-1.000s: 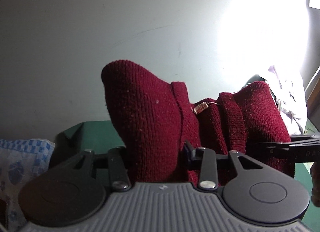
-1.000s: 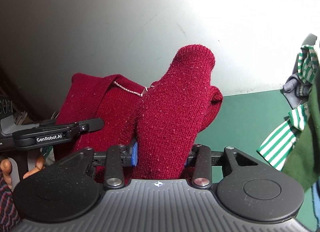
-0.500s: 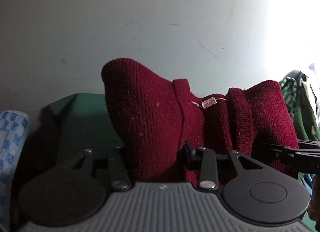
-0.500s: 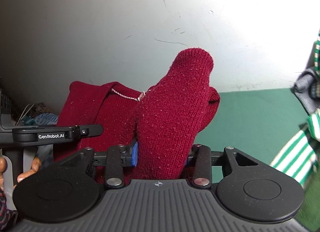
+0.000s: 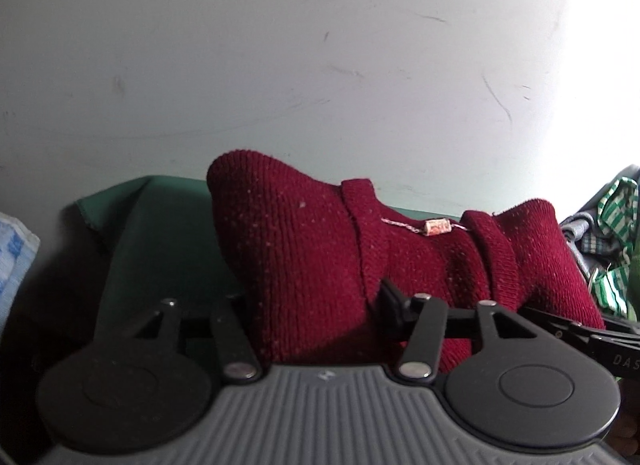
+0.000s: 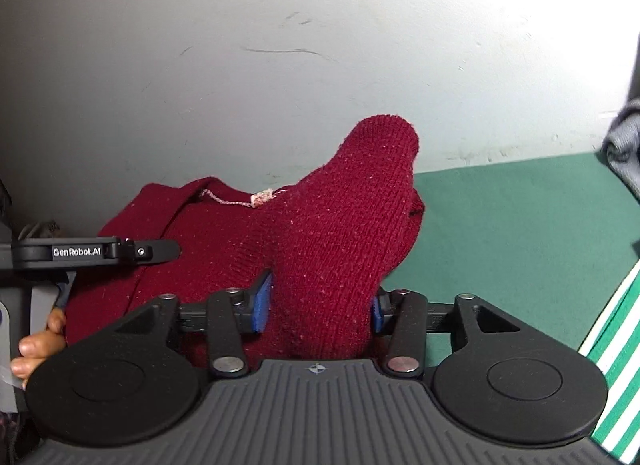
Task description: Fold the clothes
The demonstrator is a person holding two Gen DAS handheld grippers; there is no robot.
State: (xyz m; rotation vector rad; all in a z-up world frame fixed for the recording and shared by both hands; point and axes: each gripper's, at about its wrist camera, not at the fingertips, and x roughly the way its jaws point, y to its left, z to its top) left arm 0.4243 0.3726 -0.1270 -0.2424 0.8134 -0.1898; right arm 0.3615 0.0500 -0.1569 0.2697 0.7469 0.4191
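A dark red knitted sweater [image 5: 320, 249] hangs between my two grippers above a green table [image 5: 160, 241]. My left gripper [image 5: 316, 305] is shut on one bunched shoulder of it. My right gripper [image 6: 320, 305] is shut on the other shoulder [image 6: 352, 225], its blue pads [image 6: 262, 301] pressed into the knit. The neckline with a small label on a thread [image 5: 436, 227] sags between the grips. The left gripper's body [image 6: 96, 252] shows at the left of the right wrist view. The sweater's lower part is hidden.
A pale scuffed wall [image 5: 320, 65] stands close behind the table [image 6: 520, 225]. Green-and-white striped clothes [image 6: 612, 349] and a grey garment [image 6: 624, 145] lie at the right. A blue checked cloth [image 5: 12, 261] lies at the left edge.
Both grippers have swung with the sweater, so the bright window has left the left view and the striped clothes have slid further to the right edge. Both grips hold unchanged.
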